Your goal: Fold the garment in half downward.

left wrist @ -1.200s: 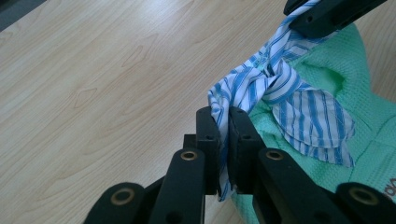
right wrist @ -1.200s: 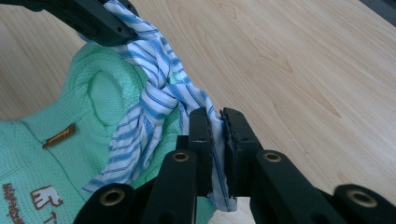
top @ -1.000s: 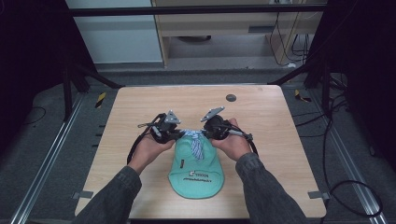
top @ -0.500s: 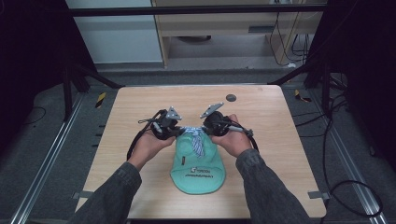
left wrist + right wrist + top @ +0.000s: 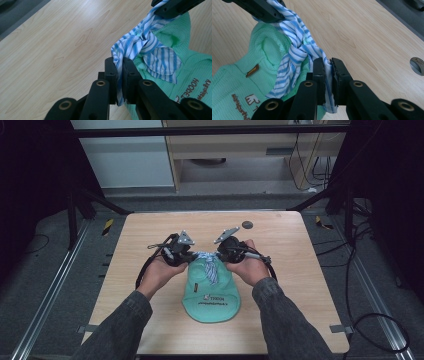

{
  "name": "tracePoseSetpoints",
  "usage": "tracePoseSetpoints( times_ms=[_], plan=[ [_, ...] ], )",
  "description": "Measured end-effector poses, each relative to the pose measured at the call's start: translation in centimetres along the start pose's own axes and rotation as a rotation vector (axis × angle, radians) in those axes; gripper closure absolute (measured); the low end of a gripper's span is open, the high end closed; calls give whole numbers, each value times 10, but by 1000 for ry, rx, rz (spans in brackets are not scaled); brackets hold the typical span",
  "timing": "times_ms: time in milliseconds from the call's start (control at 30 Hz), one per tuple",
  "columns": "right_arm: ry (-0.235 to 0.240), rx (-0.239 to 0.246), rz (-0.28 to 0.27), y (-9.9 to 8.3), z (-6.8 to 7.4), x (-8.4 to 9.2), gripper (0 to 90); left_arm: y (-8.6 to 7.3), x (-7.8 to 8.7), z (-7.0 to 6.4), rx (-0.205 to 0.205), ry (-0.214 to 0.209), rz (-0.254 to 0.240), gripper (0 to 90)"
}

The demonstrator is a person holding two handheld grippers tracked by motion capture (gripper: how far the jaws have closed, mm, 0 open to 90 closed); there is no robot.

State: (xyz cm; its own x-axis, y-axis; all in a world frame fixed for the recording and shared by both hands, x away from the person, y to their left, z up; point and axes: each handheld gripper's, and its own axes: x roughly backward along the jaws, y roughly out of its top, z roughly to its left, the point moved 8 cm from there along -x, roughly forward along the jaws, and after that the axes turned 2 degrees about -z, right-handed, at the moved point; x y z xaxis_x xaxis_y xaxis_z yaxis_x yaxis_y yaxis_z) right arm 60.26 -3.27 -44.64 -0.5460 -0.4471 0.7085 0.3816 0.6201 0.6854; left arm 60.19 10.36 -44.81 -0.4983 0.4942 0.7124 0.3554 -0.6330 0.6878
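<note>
**Striped cloth stretched between both grippers**

The blue-striped cloth (image 5: 147,47) spans left to right near the table's (image 5: 150,235) middle — left gripper (image 5: 119,72) pinching one end, right gripper (image 5: 327,72) the other, equally near. Its knotted middle sits over the green garment's (image 5: 212,300) far end. No containers here.

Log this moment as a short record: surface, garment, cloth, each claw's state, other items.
surface: light wooden table
garment: green mesh top, lying flat, printed lettering near its hem
cloth: blue-and-white striped cloth, knotted at the top's collar
left claw: shut on one end of the cloth
right claw: shut on the other end
other: small dark round disc at the table's far edge
</note>
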Motion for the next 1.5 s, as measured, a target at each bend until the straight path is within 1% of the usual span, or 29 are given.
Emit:
tracePoseSetpoints(
  times_ms=[133, 300, 433, 567, 700, 733, 833, 867, 900, 1033, 1100, 1200, 1500],
  plan=[
    [-4, -2, -6, 0, -2, 1, 823, 2, -2, 1, 8, 1, -11, 840],
    [-10, -6, -9, 0, -4, 2, 822, 6, -3, 2, 11, 1, -13, 839],
    [-18, -17, -8, -1, -8, 2, 823, 10, -5, 3, 6, 6, -16, 838],
    [-24, -29, -12, 0, -13, 0, 823, 15, -7, 7, -1, 14, -16, 838],
    [-36, -28, -15, 3, -18, 0, 823, 20, -6, 10, -6, 23, -21, 837],
    [-46, -25, -22, 6, -19, 1, 822, 21, -4, 10, -8, 25, -25, 837],
    [-48, -21, -28, 7, -17, 2, 822, 19, -1, 9, -16, 32, -31, 831],
    [-51, -11, -28, 7, -16, 3, 821, 17, -1, 7, -24, 39, -30, 831],
    [-55, 13, -28, 5, -11, 4, 818, 13, -1, 4, -38, 43, -26, 829],
    [-60, 29, -29, -1, -4, 2, 814, 4, -1, -2, -45, 42, -25, 824],
    [-58, 29, -32, -3, 0, 2, 812, 1, 0, -5, -56, 45, -21, 823],
    [-53, 33, -35, -7, 4, 2, 811, -3, -1, -8, -59, 39, -20, 823],
    [-50, 31, -34, -11, 5, 2, 807, -4, -2, -10, -54, 35, -17, 826]
  ],
)
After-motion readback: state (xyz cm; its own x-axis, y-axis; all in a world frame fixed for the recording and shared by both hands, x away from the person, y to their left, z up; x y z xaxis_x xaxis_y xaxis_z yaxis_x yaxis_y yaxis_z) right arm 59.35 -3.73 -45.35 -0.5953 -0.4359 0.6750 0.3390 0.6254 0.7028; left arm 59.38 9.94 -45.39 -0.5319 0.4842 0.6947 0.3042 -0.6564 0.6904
